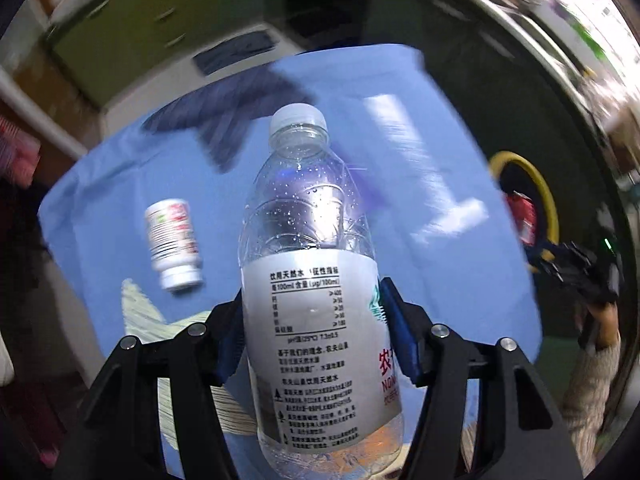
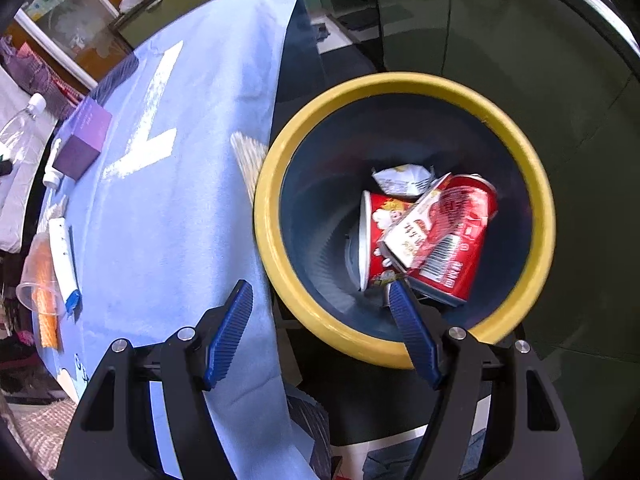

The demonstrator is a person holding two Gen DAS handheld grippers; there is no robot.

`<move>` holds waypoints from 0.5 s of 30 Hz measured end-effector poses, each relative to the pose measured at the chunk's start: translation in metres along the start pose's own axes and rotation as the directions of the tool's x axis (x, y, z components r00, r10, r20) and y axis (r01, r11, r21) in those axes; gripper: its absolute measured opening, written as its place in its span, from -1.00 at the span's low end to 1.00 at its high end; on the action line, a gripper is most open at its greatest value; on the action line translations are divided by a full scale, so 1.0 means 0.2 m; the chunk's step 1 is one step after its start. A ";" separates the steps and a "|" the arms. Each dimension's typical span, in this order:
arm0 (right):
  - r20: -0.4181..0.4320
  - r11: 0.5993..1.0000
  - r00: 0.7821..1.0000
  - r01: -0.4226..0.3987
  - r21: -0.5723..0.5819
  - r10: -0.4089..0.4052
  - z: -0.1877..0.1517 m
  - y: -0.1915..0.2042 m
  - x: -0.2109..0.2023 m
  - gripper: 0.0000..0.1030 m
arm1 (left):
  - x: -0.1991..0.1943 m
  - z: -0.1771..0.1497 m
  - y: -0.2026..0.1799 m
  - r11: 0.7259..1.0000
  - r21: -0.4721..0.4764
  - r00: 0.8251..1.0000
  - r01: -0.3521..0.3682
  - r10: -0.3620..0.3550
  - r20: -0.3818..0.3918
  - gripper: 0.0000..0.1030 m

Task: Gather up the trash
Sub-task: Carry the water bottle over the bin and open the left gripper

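My left gripper [image 1: 312,300] is shut on a clear plastic water bottle [image 1: 312,264] with a white cap and white label, held above the blue table [image 1: 440,240]. The same bottle shows at the far left of the right wrist view [image 2: 20,124]. A small white pill bottle [image 1: 174,240] lies on the table to its left. My right gripper [image 2: 320,292] is open and empty over the near rim of a yellow-rimmed bin [image 2: 276,168]. Inside the bin lie a red can [image 2: 460,232], a red paper cup [image 2: 380,232] and a white wrapper [image 2: 404,178]. The bin also shows in the left wrist view [image 1: 536,176].
A purple box [image 2: 82,140], a white tube [image 2: 64,256], a clear plastic cup [image 2: 38,280] and a small white dropper bottle [image 2: 54,164] sit along the table's far side. A dark cloth [image 1: 228,120] lies on the table. Green cabinets [image 1: 132,20] stand behind.
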State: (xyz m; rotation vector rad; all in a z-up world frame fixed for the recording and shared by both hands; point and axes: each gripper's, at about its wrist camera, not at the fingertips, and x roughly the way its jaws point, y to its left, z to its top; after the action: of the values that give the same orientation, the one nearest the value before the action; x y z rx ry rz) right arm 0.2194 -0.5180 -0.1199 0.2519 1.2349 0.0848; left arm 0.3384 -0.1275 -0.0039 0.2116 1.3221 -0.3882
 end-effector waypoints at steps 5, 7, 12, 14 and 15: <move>0.053 0.999 0.998 0.019 0.040 -0.022 -0.06 -0.11 -0.13 0.37 | 0.00 0.01 -0.47 0.977 0.192 0.996 0.092 -0.090 -0.016 0.14; 0.066 0.998 0.997 0.023 0.057 -0.027 -0.10 -0.15 -0.17 0.37 | 0.08 0.04 -0.69 0.952 0.267 0.988 0.151 -0.140 -0.062 0.14; 0.087 0.994 0.995 0.034 0.105 -0.044 -0.19 -0.28 -0.23 0.37 | 0.28 0.15 -1.17 0.895 0.380 0.971 0.234 -0.195 -0.137 0.09; 0.092 0.992 0.995 0.029 0.120 -0.040 -0.23 -0.32 -0.24 0.37 | 0.38 0.21 -1.31 0.881 0.403 0.967 0.247 -0.197 -0.162 0.08; 0.096 0.991 0.995 0.026 0.129 -0.038 -0.25 -0.34 -0.25 0.37 | 0.41 0.23 -1.35 0.880 0.406 0.967 0.246 -0.195 -0.165 0.08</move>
State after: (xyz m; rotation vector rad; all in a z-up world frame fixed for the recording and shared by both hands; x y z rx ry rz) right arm 0.1510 -0.5875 -0.1053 0.3434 1.1473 -0.0344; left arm 0.2896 -0.4058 -0.0537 0.4559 1.3717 -0.8731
